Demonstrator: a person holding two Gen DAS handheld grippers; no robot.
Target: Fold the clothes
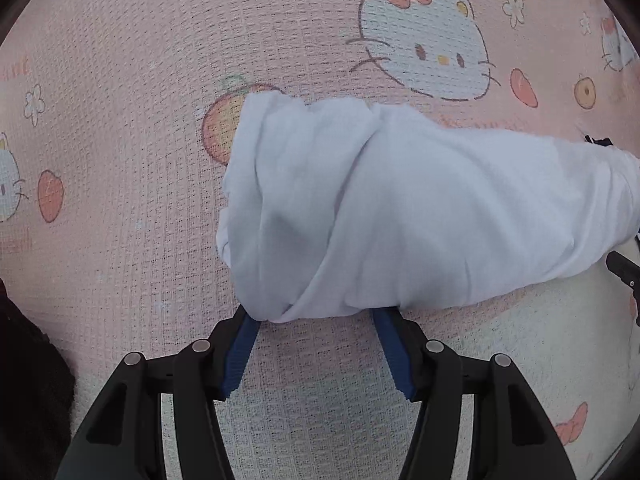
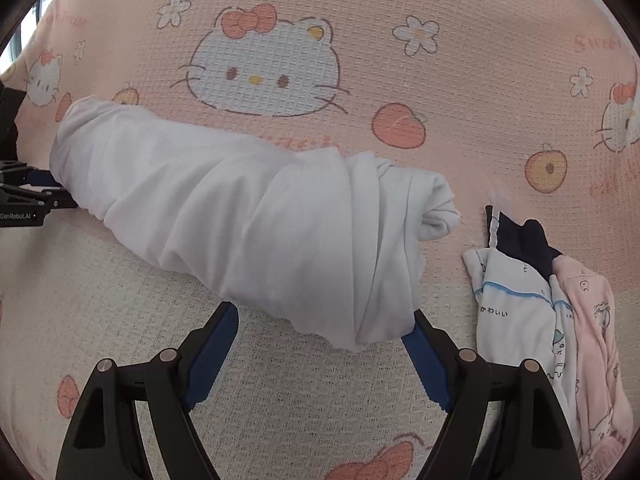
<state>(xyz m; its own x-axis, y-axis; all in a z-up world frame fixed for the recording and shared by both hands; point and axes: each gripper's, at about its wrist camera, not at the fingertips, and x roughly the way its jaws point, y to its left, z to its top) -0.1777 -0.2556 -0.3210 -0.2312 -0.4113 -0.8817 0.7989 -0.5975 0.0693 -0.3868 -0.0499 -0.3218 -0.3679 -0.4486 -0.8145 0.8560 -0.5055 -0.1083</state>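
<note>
A white garment [image 1: 400,208] is bunched into a long roll that spans both views above the pink cartoon-cat blanket [image 1: 120,120]. In the left wrist view my left gripper [image 1: 314,320] has its blue pads on either side of the roll's near end, and the cloth covers both fingertips. My right gripper [image 2: 322,316] holds the other end of the white garment [image 2: 240,216] the same way, with wider jaws; its right fingertip is buried in the cloth. The left gripper [image 2: 36,188] also shows at the left edge of the right wrist view, against the roll's far end.
A small pile of clothes lies to the right of the roll: a white piece with blue trim [image 2: 516,300], a pink one [image 2: 592,320] and a dark navy one [image 2: 528,240]. Something dark and fuzzy [image 1: 24,380] sits at the lower left.
</note>
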